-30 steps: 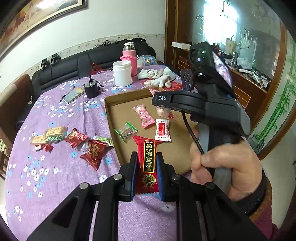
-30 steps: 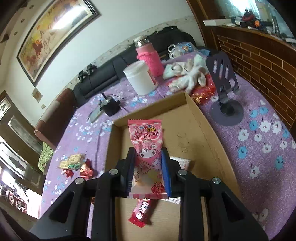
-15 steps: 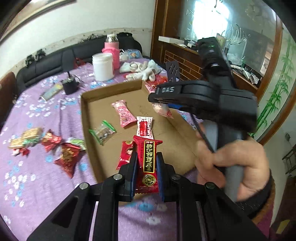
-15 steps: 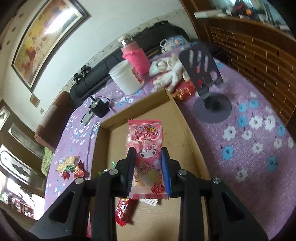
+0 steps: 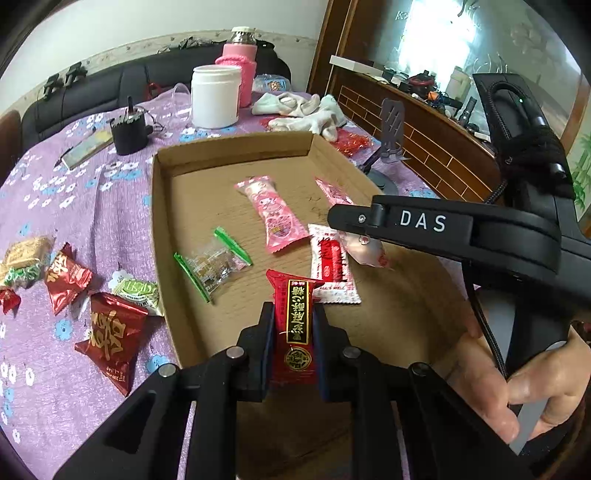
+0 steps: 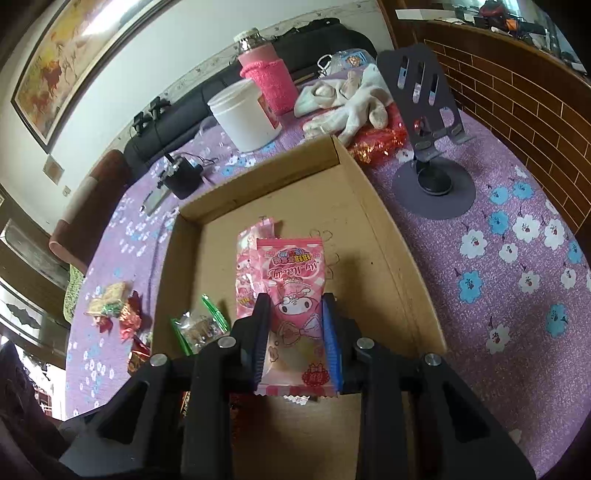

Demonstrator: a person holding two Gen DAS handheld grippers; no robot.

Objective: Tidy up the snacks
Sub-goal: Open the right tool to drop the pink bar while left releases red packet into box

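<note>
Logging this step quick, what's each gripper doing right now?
Left gripper: shut on the red candy bar.
Right gripper: shut on the pink cartoon snack packet.

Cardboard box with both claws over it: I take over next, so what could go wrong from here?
1. The left claw and right claw work close together over the cardboard box; they might collide.
2. The red packet could land on the white-and-red packet and bury it.
3. The pink packet might likewise cover the pink one already lying there.

A black sofa [image 5: 110,85] lines the white wall [image 6: 155,48] under a framed painting [image 6: 74,55]; brick-patterned wood counter [image 6: 517,85] at right, daylit window [image 5: 436,33] behind.
</note>
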